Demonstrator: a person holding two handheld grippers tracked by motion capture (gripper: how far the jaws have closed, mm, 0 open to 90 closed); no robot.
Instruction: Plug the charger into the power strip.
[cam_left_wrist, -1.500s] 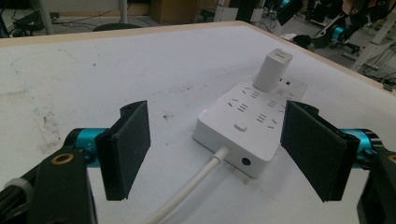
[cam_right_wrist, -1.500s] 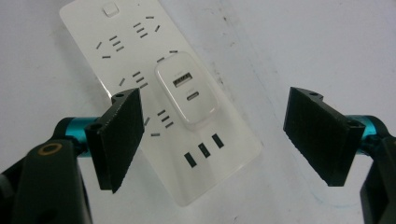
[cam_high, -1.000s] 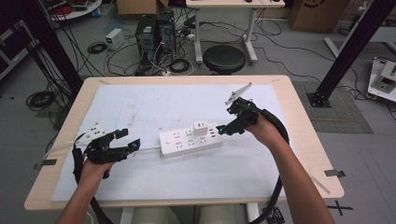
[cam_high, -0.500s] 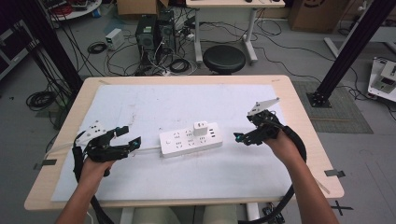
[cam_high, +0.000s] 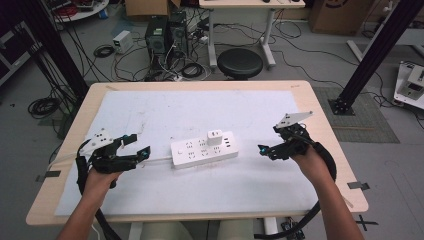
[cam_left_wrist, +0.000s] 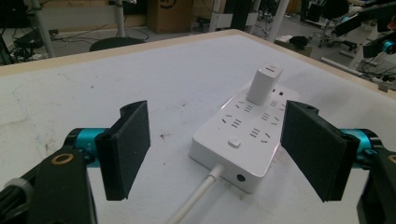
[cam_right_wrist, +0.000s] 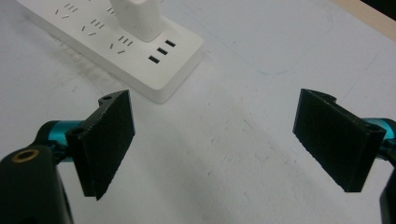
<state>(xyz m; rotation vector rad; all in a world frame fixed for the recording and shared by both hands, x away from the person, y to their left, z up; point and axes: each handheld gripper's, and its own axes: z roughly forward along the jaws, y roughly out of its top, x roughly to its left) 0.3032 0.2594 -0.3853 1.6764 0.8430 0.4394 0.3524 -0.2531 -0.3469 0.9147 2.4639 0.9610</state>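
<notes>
Nearest the person, the left gripper (cam_high: 142, 152) rests by the cable end of the white power strip (cam_high: 204, 149), its 2 jaws spread wide and empty, the strip's cord (cam_left_wrist: 196, 198) running between them. The right gripper (cam_high: 262, 149) hovers just beside the strip's other end, jaws likewise wide with nothing between. The strip lies flat mid-table on the white mat (cam_high: 200, 110), with 1 white adapter (cam_high: 215, 137) seated upright in a socket. Judging from this, the plugging-in looks done; little seems left beyond clearing both hands away.
</notes>
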